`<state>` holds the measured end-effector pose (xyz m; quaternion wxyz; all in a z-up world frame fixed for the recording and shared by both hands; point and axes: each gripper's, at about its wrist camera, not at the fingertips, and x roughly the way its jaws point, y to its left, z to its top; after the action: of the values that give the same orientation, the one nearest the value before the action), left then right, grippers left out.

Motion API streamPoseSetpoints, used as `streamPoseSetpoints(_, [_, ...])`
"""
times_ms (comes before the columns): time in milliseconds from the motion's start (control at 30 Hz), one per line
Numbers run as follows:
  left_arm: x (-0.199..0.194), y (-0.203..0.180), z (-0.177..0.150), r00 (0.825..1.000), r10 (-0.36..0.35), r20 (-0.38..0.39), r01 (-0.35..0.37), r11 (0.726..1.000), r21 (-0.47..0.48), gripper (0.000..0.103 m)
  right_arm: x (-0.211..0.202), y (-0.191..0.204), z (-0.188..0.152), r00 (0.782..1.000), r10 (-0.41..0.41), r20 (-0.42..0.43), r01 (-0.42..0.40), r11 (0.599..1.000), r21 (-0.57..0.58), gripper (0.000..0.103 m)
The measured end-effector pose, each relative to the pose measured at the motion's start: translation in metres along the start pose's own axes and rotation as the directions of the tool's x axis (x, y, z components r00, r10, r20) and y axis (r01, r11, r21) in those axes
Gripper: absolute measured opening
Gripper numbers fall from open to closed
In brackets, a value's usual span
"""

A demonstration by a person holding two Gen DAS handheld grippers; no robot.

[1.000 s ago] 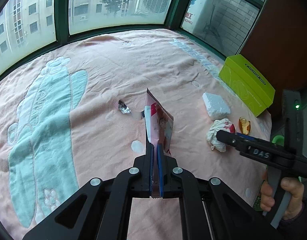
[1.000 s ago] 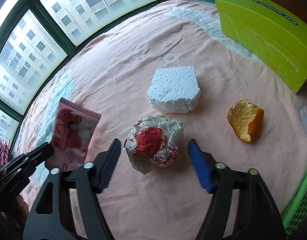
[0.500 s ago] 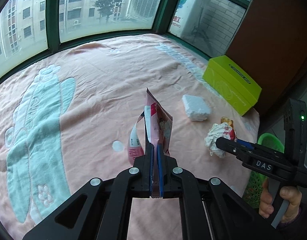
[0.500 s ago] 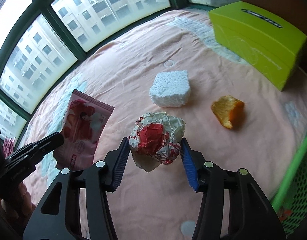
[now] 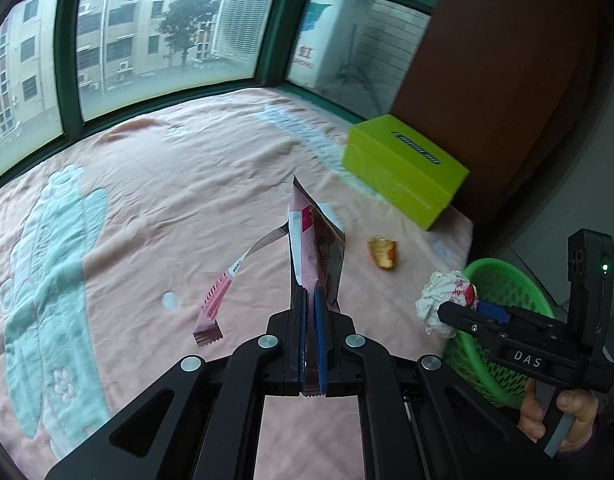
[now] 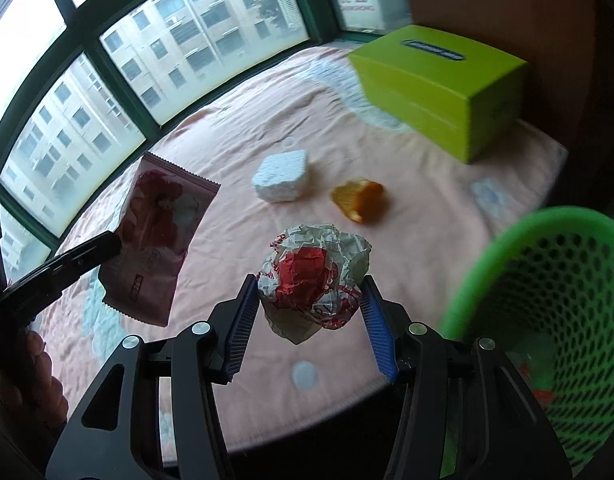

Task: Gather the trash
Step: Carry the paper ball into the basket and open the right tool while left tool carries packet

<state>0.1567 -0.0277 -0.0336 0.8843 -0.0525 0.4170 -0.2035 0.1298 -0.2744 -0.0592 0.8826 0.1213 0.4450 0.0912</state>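
My left gripper (image 5: 310, 300) is shut on a pink snack wrapper (image 5: 315, 250) that stands up between its pads, with a torn strip (image 5: 221, 294) dangling to its left. The same wrapper (image 6: 157, 236) hangs at the left of the right wrist view. My right gripper (image 6: 309, 304) is shut on a crumpled white-and-red paper ball (image 6: 313, 276), held above the pink blanket (image 6: 235, 148) near its edge. That ball (image 5: 443, 296) sits beside the green mesh basket (image 5: 503, 304) in the left wrist view. The basket (image 6: 547, 300) stands at the lower right, below the blanket's edge.
An orange peel (image 6: 359, 200) and a white foam block (image 6: 283, 176) lie on the blanket. A lime-green tissue box (image 6: 439, 88) sits at the back right by a brown wall. Green-framed windows run along the far side. A hand (image 5: 555, 416) holds the right gripper's handle.
The right gripper closed on the paper ball and lifted it off the blanket toward the basket. The left gripper rose and moved right with the wrapper; its torn strip now hangs free.
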Motion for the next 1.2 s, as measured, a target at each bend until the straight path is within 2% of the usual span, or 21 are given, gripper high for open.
streamPoseSetpoints(400, [0.002,-0.079,0.003,0.995,-0.102,0.000,0.102,0.991,0.090,0.005,-0.055,-0.054,-0.023,0.992,-0.105,0.071,0.101,0.993,0.061,0.052])
streamPoseSetpoints(733, [0.013,-0.146,0.006,0.980,-0.197,-0.026,0.199,0.965,0.169,0.005,-0.094,-0.111,-0.042,0.976,-0.193,0.098,0.175,0.970,0.166,0.054])
streamPoseSetpoints(1000, [0.026,-0.185,-0.001,0.968,-0.239,-0.074,0.250,0.943,0.219,0.005,-0.117,-0.144,-0.056,0.965,-0.238,0.112,0.206,0.949,0.239,0.055])
streamPoseSetpoints(1100, [0.031,-0.197,-0.004,0.964,-0.248,-0.093,0.263,0.936,0.233,0.005,-0.125,-0.153,-0.061,0.962,-0.247,0.120,0.209,0.942,0.262,0.057])
streamPoseSetpoints(1200, [0.036,-0.206,-0.008,0.961,-0.254,-0.108,0.273,0.930,0.244,0.005,-0.130,-0.159,-0.063,0.958,-0.253,0.132,0.210,0.938,0.276,0.064])
